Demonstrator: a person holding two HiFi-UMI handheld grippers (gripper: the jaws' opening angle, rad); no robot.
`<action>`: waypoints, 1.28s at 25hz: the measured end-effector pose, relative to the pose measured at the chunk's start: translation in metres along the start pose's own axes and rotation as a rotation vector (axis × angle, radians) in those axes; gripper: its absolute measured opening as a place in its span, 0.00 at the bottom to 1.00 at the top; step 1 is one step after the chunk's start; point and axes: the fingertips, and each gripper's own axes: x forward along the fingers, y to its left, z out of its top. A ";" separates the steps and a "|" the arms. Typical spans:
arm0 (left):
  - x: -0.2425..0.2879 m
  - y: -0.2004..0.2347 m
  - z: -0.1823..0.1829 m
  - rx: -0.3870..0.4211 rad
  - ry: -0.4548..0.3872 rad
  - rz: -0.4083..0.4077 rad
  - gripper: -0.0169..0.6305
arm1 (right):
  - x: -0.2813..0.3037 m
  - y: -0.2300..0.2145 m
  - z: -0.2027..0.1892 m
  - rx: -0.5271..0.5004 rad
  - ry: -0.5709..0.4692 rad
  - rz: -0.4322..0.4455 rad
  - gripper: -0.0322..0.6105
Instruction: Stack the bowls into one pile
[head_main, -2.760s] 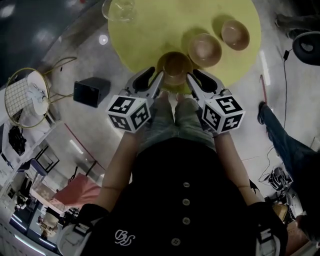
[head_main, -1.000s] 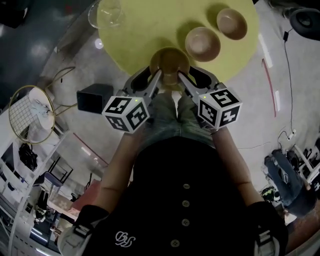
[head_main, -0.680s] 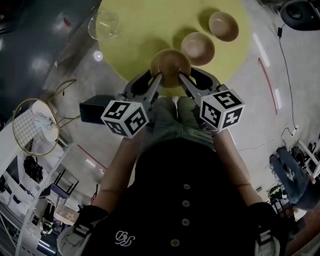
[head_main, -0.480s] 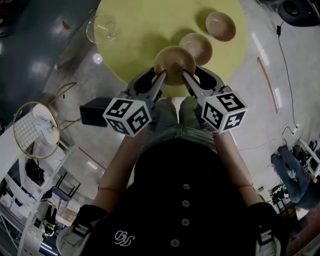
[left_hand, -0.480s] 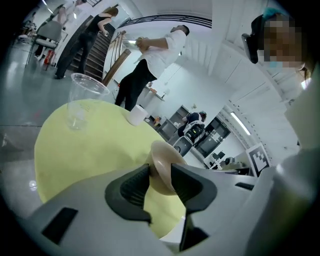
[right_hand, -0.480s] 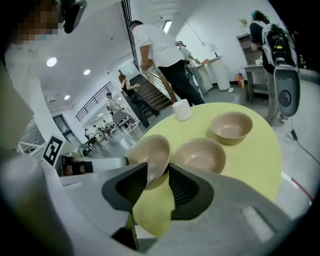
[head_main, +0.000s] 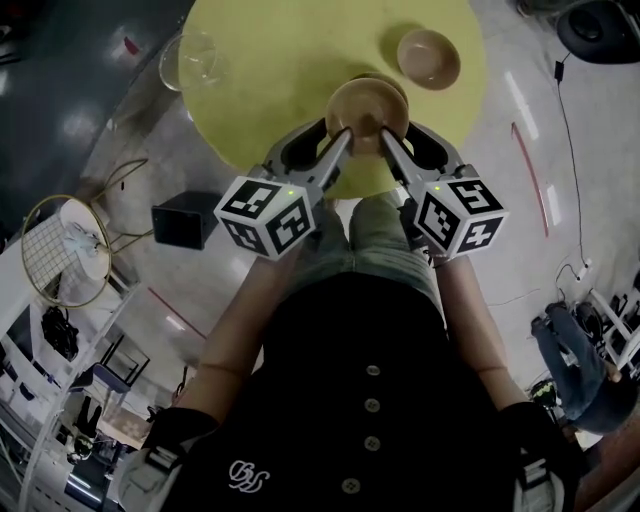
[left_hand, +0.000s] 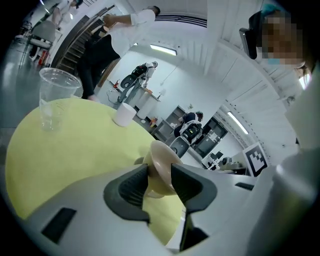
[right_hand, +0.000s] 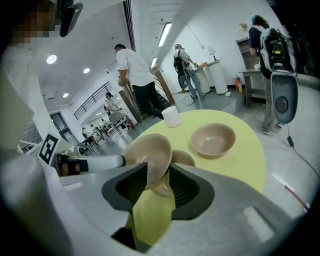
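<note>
Held bowl: tan bowl (head_main: 366, 108) is off the tabletop (head_main: 270, 60), upper centre of the head view, caught at two opposite spots on its rim.
Left gripper: left gripper (left_hand: 160, 172) is closed on the rim, one pad inside the wall, one outside.
Right gripper: right gripper (right_hand: 159, 174) is clamped on the opposite rim the same way.
Why two grips: my reading is that a pinch on each side keeps the bowl steady and mouth-up for nesting.
Why this spot: it hangs over the middle bowl (right_hand: 184, 159), probably the base of the pile.
Far bowl: third bowl (head_main: 428, 58) sits apart at upper right, not yet stacked.
Head view only: how the carried bowl overlaps the middle one, hiding most of it; clear plastic cup (head_main: 197, 60) at the tabletop's left edge; black box (head_main: 180, 218) on the floor.
Gripper views only: pad contact on the rim; white paper cup (right_hand: 171, 116) at the far edge. The right gripper view shows the middle bowl just behind the held one. Whether they touch, I cannot tell.
</note>
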 end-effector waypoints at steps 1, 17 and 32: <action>0.004 -0.002 0.000 -0.002 0.000 0.004 0.24 | 0.000 -0.004 0.002 -0.001 0.004 0.003 0.26; 0.041 0.010 -0.022 0.003 0.048 0.123 0.24 | 0.010 -0.035 -0.013 -0.010 0.103 0.055 0.32; 0.051 0.024 -0.027 0.018 0.061 0.181 0.24 | 0.023 -0.044 -0.019 -0.008 0.137 0.076 0.32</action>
